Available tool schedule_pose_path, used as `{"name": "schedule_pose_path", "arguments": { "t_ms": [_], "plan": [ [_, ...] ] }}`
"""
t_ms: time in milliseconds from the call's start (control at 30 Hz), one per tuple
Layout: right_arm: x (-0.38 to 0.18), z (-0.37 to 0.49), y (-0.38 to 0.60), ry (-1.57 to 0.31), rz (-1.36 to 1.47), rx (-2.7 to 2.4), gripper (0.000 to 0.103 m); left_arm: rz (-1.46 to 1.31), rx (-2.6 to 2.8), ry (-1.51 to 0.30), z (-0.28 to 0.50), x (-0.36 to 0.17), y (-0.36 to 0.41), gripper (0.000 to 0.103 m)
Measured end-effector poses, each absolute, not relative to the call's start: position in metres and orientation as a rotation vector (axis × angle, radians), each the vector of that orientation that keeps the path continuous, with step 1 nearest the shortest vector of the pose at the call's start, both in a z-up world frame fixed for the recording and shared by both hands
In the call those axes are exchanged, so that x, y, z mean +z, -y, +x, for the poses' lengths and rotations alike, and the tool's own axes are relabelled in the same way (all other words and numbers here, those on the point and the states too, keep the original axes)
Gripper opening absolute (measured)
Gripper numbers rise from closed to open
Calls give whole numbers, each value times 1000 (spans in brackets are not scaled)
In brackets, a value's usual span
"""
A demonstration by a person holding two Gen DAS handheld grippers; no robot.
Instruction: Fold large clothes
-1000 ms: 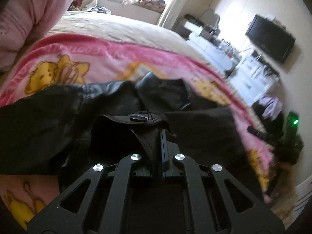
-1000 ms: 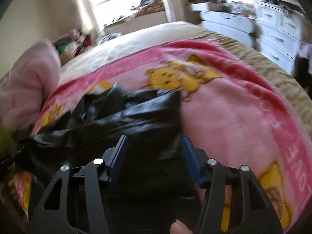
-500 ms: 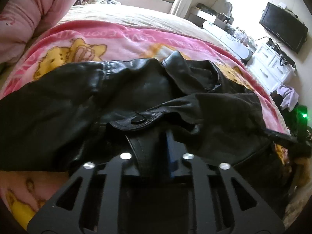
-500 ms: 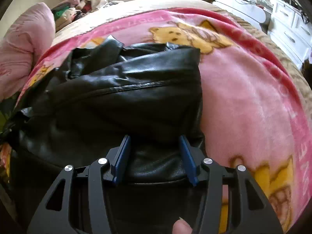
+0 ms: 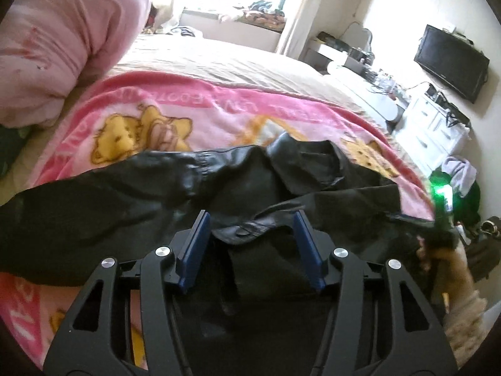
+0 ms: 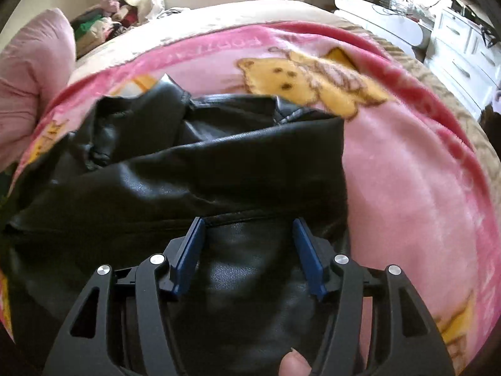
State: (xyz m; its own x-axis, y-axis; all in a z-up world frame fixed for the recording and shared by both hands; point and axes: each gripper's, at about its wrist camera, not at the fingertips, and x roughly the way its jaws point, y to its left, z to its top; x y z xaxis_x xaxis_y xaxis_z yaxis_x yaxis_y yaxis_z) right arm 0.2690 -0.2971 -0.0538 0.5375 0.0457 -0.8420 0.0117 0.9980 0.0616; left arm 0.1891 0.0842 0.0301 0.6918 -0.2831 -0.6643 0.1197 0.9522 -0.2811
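Jacket (image 5: 131, 213): black leather, snap tab lies loose between L gripper (image 5: 250, 244) jaws.
L gripper: was clamped on tab, jaws just opened; fold dropped.
R gripper (image 6: 249, 249): jaws apart, just widened, over hem; next grab likely.

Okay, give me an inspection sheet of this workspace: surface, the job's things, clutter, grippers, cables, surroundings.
Surface: pink blanket with bear prints over a beige bed.
Job's things: black leather jacket, partly folded, sleeve trailing left.
Clutter: pink quilt bundled at the bed's left.
Grippers: left gripper open, jaws just opened, jacket tab loose between them; right gripper open over the jacket.
Cables: wires on the white dresser.
Surroundings: wall television, window.
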Motion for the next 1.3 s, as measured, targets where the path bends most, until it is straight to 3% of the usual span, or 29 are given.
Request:
{"name": "schedule_pose_path", "arguments": {
  "t_ms": [300, 433, 600, 633, 667, 700, 833, 1000, 1033, 1133, 1300],
  "plan": [
    [-6, 230, 283, -890, 70, 147, 64, -66, -220, -1021, 213, -58, -32, 47],
    [5, 211, 265, -875, 115, 279, 71, -35, -224, -990, 208, -57, -31, 48],
    [-25, 208, 237, -1038, 33, 288, 73, -99, -250, -969, 202, -39, -44, 48],
    [-40, 210, 233, -1096, -7, 254, 73, -107, -250, -965, 202, -37, -46, 52],
    [-49, 209, 227, -1102, -36, 237, 73, -116, -248, -961, 200, -34, -49, 64],
    [-53, 207, 222, -1088, -69, 220, 74, -121, -247, -959, 200, -32, -46, 67],
    [-48, 202, 218, -1060, -70, 196, 76, -137, -255, -956, 193, -25, -49, 69],
    [-26, 187, 212, -982, -59, 223, 87, -134, -259, -936, 184, -14, -53, 81],
    [-22, 185, 210, -970, -59, 231, 89, -132, -251, -932, 182, -12, -54, 94],
    [-12, 181, 199, -929, -57, 276, 96, -144, -228, -926, 177, -8, -62, 95],
    [3, 173, 172, -881, -83, 332, 97, -173, -179, -925, 170, -5, -79, 95]
  ]
}}
